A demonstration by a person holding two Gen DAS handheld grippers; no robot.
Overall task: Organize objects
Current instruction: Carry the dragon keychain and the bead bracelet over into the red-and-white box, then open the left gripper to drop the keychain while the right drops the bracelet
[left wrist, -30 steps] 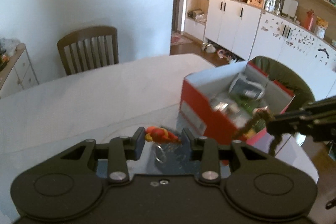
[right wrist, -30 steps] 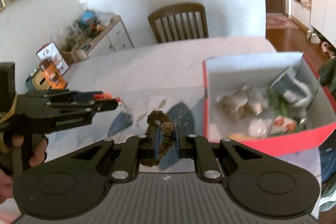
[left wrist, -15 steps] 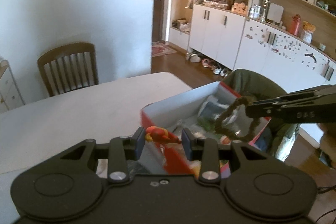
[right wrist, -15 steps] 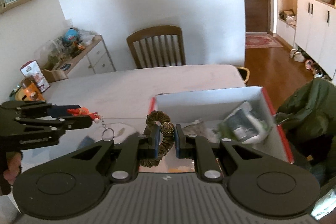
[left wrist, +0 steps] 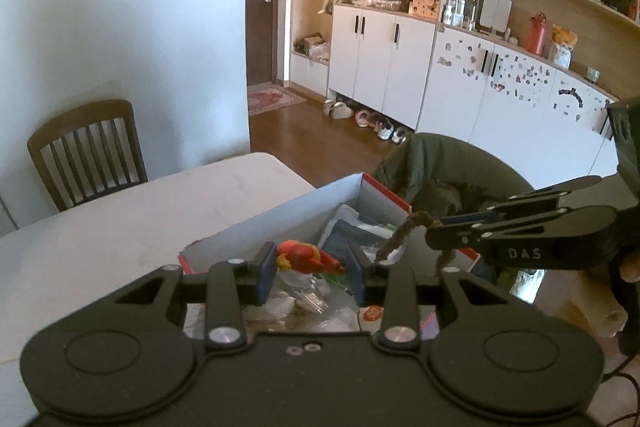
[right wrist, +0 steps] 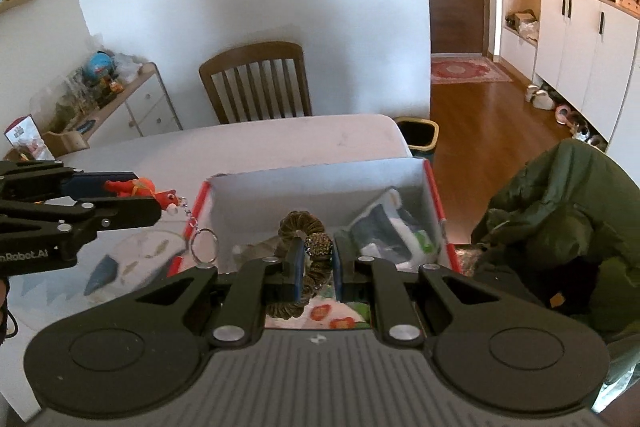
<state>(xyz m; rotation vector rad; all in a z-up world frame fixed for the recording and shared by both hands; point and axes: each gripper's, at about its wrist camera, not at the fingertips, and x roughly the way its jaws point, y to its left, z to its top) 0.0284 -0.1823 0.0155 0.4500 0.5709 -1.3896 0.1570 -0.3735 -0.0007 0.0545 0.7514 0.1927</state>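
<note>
My left gripper (left wrist: 311,266) is shut on a small red and orange toy keychain (left wrist: 305,256), held over the open red box (left wrist: 280,217). From the right wrist view the same keychain (right wrist: 144,190) hangs its metal ring (right wrist: 204,246) just left of the box's rim (right wrist: 436,203). My right gripper (right wrist: 316,259) is shut on a brown braided scrunchie (right wrist: 304,227) with a beaded part, above the box's inside. The left wrist view shows that scrunchie (left wrist: 404,231) dangling from the right gripper (left wrist: 434,229) over the box's right side. Packets and wrappers fill the box.
The box stands on a white table (right wrist: 280,143) with a patterned mat (right wrist: 132,259) at the left. A wooden chair (right wrist: 256,83) is at the far side. A green jacket (right wrist: 560,211) drapes a chair to the right; a bin (right wrist: 418,135) sits on the floor.
Both grippers have risen and moved over the box with their loads; the view now looks down into it. The keychain has come from above the mat to the box's left rim.
</note>
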